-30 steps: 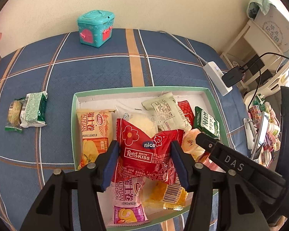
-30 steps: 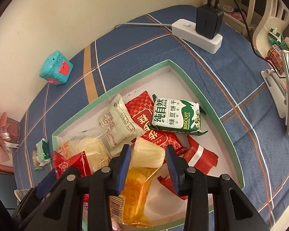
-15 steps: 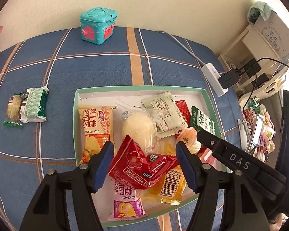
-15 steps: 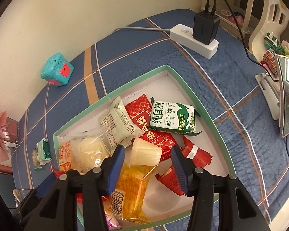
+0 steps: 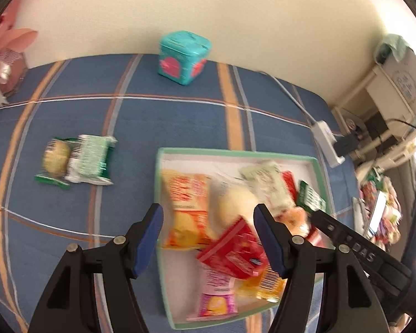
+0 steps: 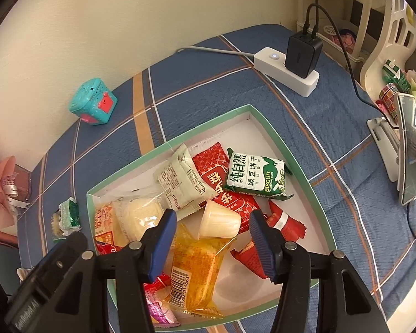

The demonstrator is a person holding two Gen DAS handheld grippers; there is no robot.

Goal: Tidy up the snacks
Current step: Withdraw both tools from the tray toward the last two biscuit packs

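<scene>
Grippers L (image 5: 208,238) & R (image 6: 212,242) over snack box (image 6: 299,163), both unclamped, R widening, jelly cup (image 6: 219,222) loose betw. pads.

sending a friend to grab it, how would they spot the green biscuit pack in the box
Find the shallow green-rimmed box on the blue plaid cloth. In its half nearer the white power strip, the biscuit pack lies flat on top of red wrappers. It is the only green-and-white pack there, printed BISCUIT.
</scene>
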